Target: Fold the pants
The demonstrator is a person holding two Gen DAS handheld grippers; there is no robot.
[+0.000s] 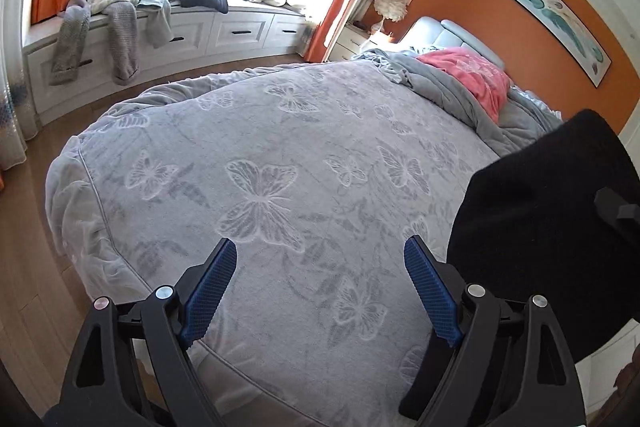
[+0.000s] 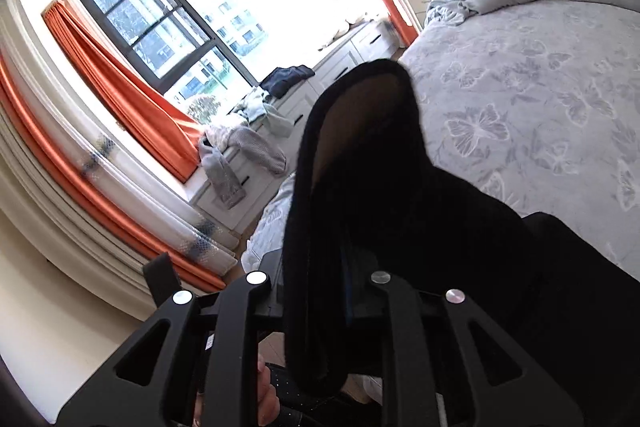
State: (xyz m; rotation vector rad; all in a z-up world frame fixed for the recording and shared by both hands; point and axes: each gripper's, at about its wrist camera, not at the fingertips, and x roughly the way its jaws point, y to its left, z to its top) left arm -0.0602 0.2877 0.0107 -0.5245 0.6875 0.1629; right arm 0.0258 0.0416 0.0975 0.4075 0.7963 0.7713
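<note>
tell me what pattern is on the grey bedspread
Pale butterflies woven across the soft grey bedspread; it shows best in the left wrist view.

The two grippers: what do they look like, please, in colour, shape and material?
The left gripper has black plastic linkage arms with triangular cut-outs and round silver pivot caps. Its fingers carry blue pads with fine ribbed texture. The right gripper has the same black frame and silver caps; its pads are mostly hidden.

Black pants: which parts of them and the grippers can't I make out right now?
- Right wrist view: black pants cover the right gripper fingertips and pads.
- Left wrist view: pants are cut off by the right edge, so their full shape is hidden.
- Left gripper is open over the bed.
</note>
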